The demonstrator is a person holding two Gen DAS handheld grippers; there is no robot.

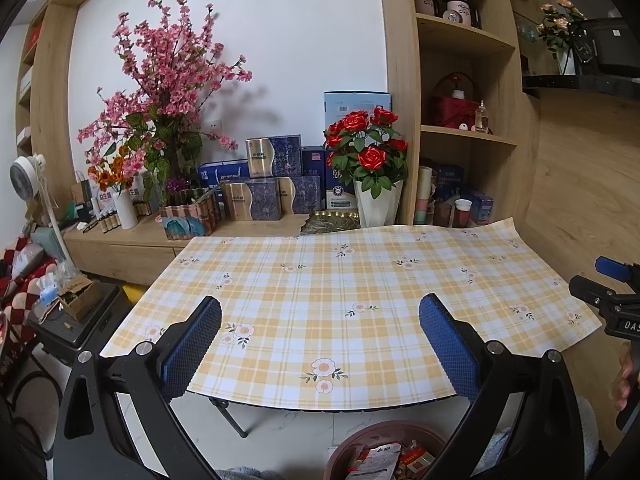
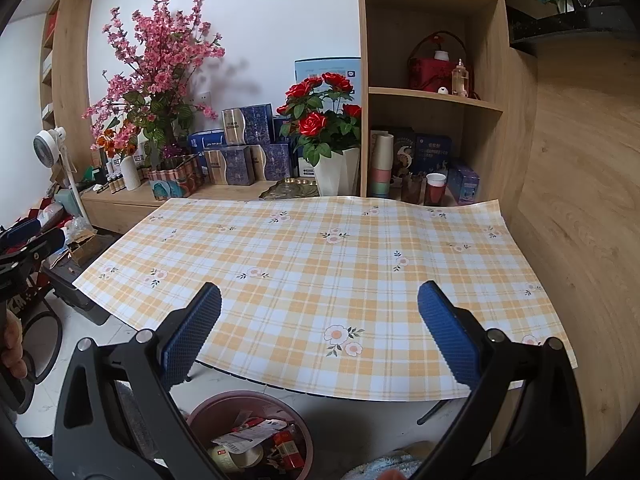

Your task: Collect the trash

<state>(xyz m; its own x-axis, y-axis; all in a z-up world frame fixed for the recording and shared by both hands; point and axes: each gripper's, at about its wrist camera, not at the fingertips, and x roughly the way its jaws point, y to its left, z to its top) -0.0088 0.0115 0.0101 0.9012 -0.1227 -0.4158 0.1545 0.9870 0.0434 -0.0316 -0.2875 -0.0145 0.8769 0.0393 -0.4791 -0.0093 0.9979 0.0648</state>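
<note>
Trash [image 2: 256,442] sits in the bin [image 2: 200,412] below the table's [image 2: 320,248] near edge; I hold both grippers [image 1: 320,344] [image 2: 320,340] spread, empty; lingering risks needless reaches.

We list: left gripper [image 1: 320,336], jaws wide apart, empty, above the bench [image 1: 360,280] with checked cloth; bin [image 1: 360,440] of wrappers [image 1: 380,460] on the floor below; right gripper [image 1: 600,280] at right edge.

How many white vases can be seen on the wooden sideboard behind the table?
2: a ribbed white vase at the left holding orange flowers, and an angular white vase at the right holding red roses. Others may be hidden behind boxes.
</note>
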